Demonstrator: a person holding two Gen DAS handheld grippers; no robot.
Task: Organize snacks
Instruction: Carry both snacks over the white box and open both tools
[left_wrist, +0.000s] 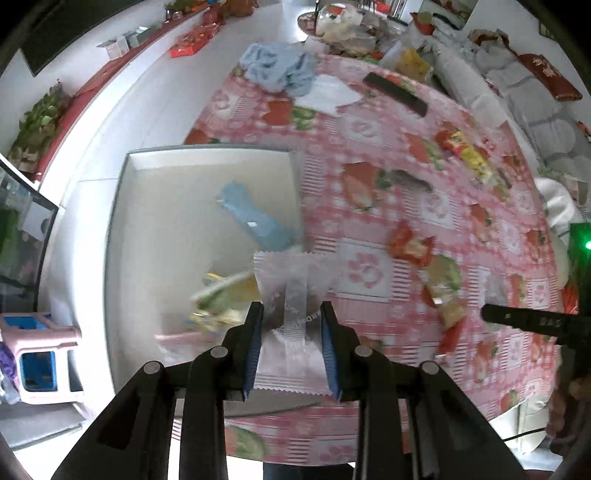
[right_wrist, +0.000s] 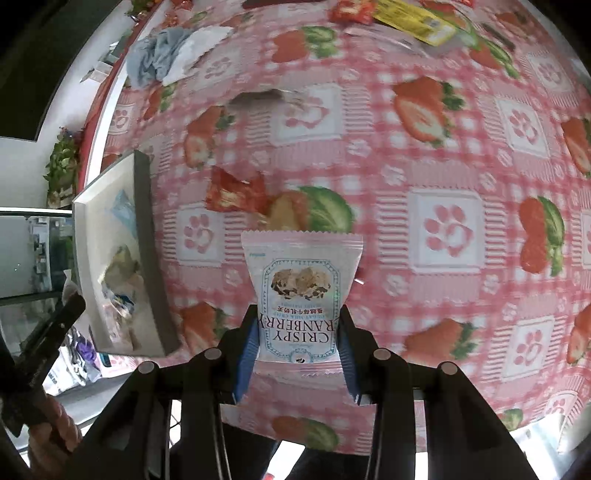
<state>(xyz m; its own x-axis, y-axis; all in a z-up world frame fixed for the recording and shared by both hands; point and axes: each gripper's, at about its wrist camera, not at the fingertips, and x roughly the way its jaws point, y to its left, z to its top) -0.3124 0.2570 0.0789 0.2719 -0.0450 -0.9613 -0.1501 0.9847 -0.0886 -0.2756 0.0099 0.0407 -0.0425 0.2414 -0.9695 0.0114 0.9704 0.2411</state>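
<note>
While each gripper pinches a pink snack packet in its jaws, the left gripper (left_wrist: 291, 317) over the white box (left_wrist: 207, 155) rim, the right gripper (right_wrist: 299, 328) with its Crispy Cranberry packet (right_wrist: 301, 273) above the worktop (right_wrist: 443, 166), several snacks already lie boxed; red and yellow packets (left_wrist: 410, 243) remain scattered.

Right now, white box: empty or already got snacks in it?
Not empty. The white box holds a blue packet and a yellowish-green wrapper; more blurred wrappers lie near its lower end, type unclear.

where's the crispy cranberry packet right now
In the right wrist view, the crispy cranberry packet is gripped in the right tool, held above the strawberry tablecloth, right of the white box.
</note>
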